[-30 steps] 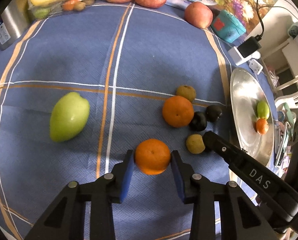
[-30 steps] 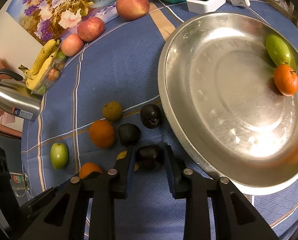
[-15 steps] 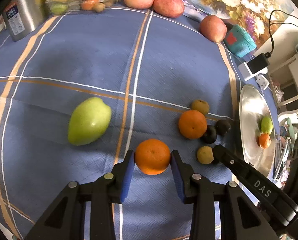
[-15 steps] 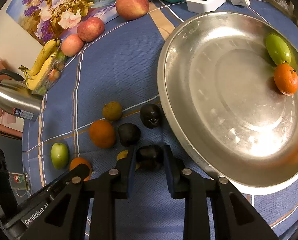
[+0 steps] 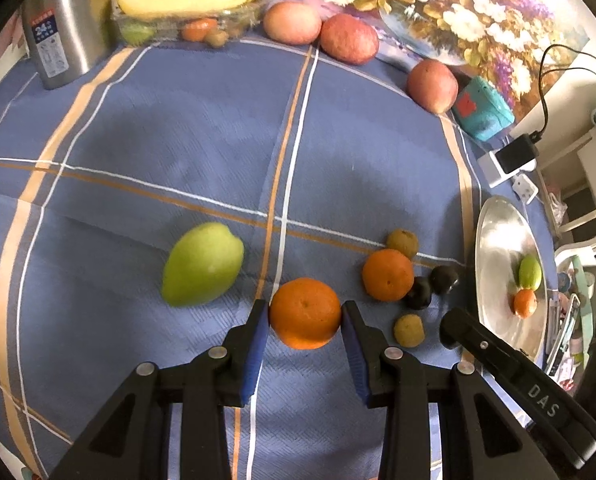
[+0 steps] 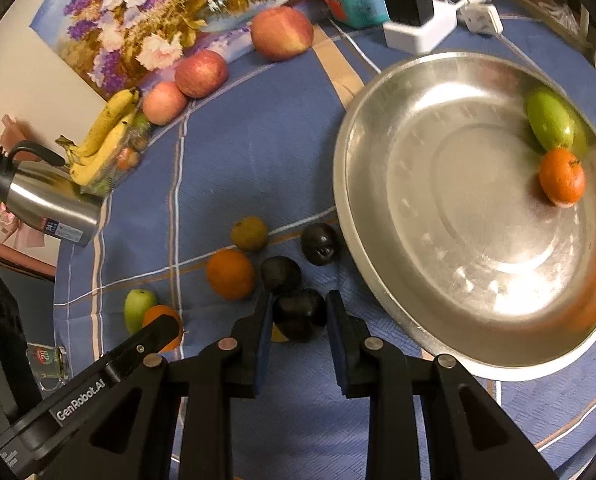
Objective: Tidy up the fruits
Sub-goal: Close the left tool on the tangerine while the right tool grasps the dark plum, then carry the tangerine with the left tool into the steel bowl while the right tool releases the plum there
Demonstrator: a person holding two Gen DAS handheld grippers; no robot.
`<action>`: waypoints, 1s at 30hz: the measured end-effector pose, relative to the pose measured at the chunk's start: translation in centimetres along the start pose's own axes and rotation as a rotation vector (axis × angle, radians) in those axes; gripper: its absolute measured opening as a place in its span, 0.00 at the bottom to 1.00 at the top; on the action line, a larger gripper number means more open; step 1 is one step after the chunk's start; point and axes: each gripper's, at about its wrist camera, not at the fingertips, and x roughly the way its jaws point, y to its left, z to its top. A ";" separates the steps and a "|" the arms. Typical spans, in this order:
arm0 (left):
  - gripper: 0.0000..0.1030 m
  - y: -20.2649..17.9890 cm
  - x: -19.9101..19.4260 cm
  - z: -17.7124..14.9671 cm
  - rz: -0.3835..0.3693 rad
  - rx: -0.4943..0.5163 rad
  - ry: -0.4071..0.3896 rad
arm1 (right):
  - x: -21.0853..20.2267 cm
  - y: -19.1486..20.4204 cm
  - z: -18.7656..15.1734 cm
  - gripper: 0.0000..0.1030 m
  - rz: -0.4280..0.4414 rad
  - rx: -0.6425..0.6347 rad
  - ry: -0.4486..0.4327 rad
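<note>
Since the earlier frame the left tongs have carried their orange a little up and toward the steel dish, so the green mango now lies close beside them on the side away from the dish; the right tongs have barely shifted; both pairs are clamped, the left on the orange, the right on a dark plum.

What the coming move turns on, as I judge it: the dish lies to the right of both pairs, its near rim just beside the right tongs and well apart from the left, so the right hand is the nearer; the plum is roundish, with no long axis to mind.

Both tongs point steeply down at the worktop; whether the plum has cleared the cloth I cannot tell; one orange and a green fruit already sit in the dish against its far wall.
</note>
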 end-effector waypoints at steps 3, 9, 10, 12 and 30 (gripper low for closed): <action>0.38 0.0 -0.6 0.1 0.000 0.002 -0.022 | -0.8 0.3 0.1 0.27 -0.007 -0.018 -0.027; 0.38 -0.6 -1.3 0.3 0.013 0.012 -0.054 | -1.9 0.4 0.4 0.27 -0.052 -0.034 -0.066; 0.38 -0.8 -1.5 0.3 0.016 0.020 -0.061 | -2.0 0.3 0.5 0.27 -0.059 -0.036 -0.072; 0.38 -1.4 -1.5 0.2 0.014 0.035 -0.070 | -2.5 0.0 0.7 0.27 -0.078 -0.034 -0.084; 0.38 -9.7 -0.9 -1.3 0.027 0.289 -0.103 | -5.9 -6.5 2.1 0.27 -0.275 0.094 -0.141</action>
